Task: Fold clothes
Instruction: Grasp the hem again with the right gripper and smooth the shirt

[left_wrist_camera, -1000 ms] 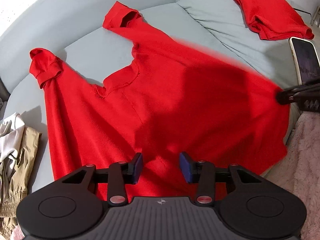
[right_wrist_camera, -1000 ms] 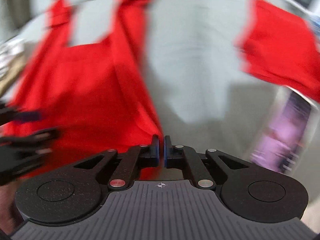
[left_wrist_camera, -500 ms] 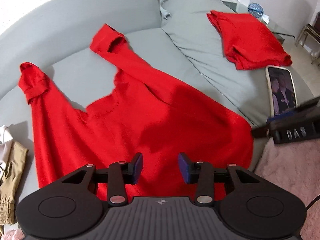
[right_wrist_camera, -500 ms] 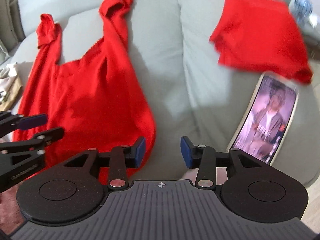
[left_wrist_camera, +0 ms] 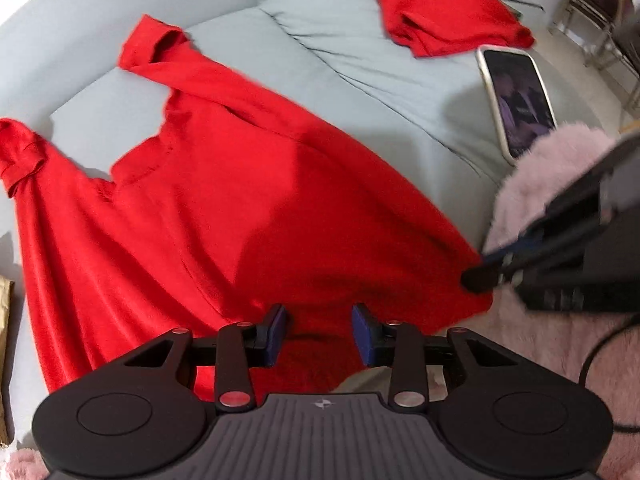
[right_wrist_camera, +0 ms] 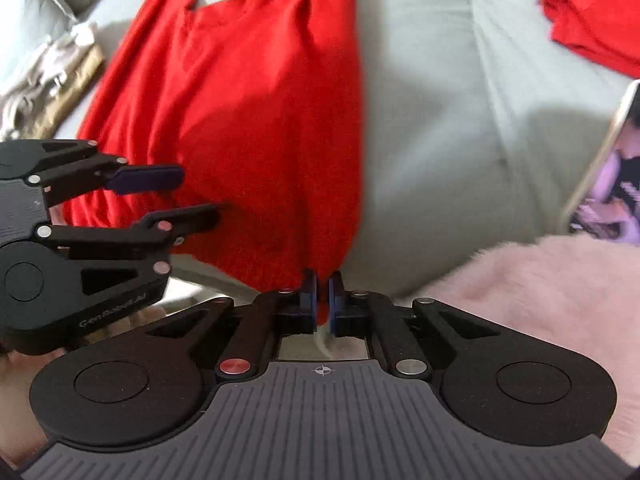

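One grey sofa [left_wrist_camera: 400, 92] carries a spread red shirt [left_wrist_camera: 224, 200]; folded red garment [left_wrist_camera: 440, 4] cut off at far edge. Right hand-held gripper [right_wrist_camera: 322, 300] pinches the shirt hem; left hand-held gripper [left_wrist_camera: 319, 332] closing, jaws apart above fabric.

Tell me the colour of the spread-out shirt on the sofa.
Plain bright red shirt, no pattern; clearest in the left wrist view.

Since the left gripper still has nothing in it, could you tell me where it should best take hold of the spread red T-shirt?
Grip the red T-shirt at its near hem; the left gripper is open just above it, coming down from over the sofa's front edge.
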A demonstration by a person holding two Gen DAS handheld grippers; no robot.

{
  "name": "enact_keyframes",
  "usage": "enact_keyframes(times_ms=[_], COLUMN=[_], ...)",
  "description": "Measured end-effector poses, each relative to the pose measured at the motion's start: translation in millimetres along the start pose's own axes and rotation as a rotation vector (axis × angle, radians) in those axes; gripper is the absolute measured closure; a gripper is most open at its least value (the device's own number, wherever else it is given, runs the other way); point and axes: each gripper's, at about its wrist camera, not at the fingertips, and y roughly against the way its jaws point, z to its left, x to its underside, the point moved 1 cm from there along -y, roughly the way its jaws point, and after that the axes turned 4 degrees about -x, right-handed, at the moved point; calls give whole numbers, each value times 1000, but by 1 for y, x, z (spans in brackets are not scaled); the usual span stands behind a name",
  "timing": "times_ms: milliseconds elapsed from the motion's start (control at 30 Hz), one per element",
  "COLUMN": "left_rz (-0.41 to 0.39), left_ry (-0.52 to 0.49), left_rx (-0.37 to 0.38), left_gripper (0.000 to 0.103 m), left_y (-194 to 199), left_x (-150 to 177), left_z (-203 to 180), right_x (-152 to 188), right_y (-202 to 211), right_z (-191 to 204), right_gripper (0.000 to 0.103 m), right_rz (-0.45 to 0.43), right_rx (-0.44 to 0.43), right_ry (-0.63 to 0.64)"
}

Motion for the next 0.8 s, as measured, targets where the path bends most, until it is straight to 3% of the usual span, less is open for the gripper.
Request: enact_keyframes(times_ms=[100,133,167,233,367,567,800], left_rz=[-5,-13,-21,-48,-109,-204,-224], left_ry=[11,32,52,76,123,211,327], left_rx=[-4,1,6,-1,-32,-88,-140], left_gripper=[67,67,67,67,67,65,66], left_y=[4,9,13,21,34,34,-4], left_x=[0,0,1,-2,-11,-45,-104], left_z=[1,5,8,14,25,45,76], right_x=[0,0,1,1,-6,-35,-102], right_y=[-4,-2,3,17,36,48,35], right_z=[-7,-7,-7,0,18,28,27], right_gripper=[95,86,69,61,61,61,62], right_rz=[2,-14,-34,-92,-180,-295,-343], right_rx=[58,57,29,5,85,103,111], right_ry=[-55,-65,-80,-73,22,110,191])
